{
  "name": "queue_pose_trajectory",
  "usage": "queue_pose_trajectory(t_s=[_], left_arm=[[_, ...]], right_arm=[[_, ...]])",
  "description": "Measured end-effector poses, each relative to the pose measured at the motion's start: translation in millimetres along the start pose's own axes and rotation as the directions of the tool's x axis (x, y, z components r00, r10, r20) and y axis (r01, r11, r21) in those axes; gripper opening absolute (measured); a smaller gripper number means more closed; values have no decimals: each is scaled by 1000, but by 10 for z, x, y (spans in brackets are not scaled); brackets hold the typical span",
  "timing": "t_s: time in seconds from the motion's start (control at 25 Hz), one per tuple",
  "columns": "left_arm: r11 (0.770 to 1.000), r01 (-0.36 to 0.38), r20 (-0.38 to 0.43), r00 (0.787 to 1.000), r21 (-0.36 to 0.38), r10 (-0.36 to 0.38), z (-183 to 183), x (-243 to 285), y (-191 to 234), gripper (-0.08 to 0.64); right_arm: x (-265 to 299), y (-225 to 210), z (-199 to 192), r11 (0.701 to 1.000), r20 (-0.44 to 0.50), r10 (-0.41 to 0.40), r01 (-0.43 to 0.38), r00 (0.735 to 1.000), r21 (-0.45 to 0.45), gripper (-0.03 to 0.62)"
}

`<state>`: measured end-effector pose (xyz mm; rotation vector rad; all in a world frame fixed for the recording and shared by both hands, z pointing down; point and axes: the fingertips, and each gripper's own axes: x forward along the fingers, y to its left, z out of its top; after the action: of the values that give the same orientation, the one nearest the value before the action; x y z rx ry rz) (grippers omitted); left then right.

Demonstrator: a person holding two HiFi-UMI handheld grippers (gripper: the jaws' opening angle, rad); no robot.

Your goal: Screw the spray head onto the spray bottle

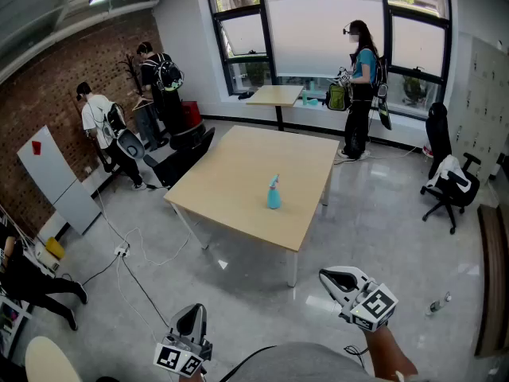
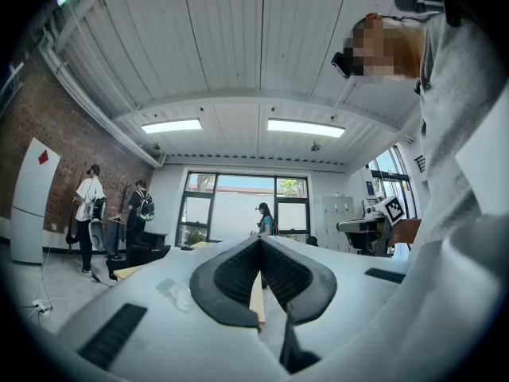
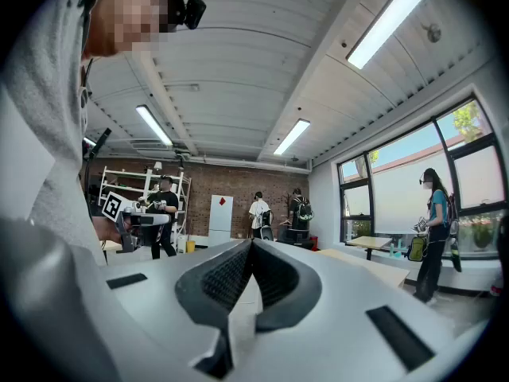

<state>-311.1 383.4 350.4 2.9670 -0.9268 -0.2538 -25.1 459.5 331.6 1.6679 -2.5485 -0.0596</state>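
A teal spray bottle (image 1: 273,194) stands upright on the light wooden table (image 1: 238,189), with a pale spray head on top; how tightly the head sits is too small to tell. Both grippers hang low and well short of the table, near my body. My left gripper (image 1: 191,317) is at the bottom left, jaws shut and empty. My right gripper (image 1: 328,276) is at the bottom right, also shut and empty. In the left gripper view the left gripper (image 2: 260,242) has its pads together and points at the room. The right gripper (image 3: 250,243) looks the same in the right gripper view.
Cables (image 1: 131,273) trail over the grey floor left of the table. Two people (image 1: 103,130) stand by the brick wall, another person (image 1: 362,86) by the window next to a second table (image 1: 274,95). An office chair (image 1: 449,183) stands at the right.
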Motion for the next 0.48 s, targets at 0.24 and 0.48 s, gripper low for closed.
queue_pose_trajectory(t_s=[0.24,0.48], left_arm=[[1000,-1,-1,1000,-4,1,23,-44,53,2],[1000,12,4,1000,-11,-12,22,-52,81,2]], right_arm=[[15,47,35,1000,-2,-4,4,1000,-1,5],[22,103,60,1000,-7,-15,15,1000,-2,5]])
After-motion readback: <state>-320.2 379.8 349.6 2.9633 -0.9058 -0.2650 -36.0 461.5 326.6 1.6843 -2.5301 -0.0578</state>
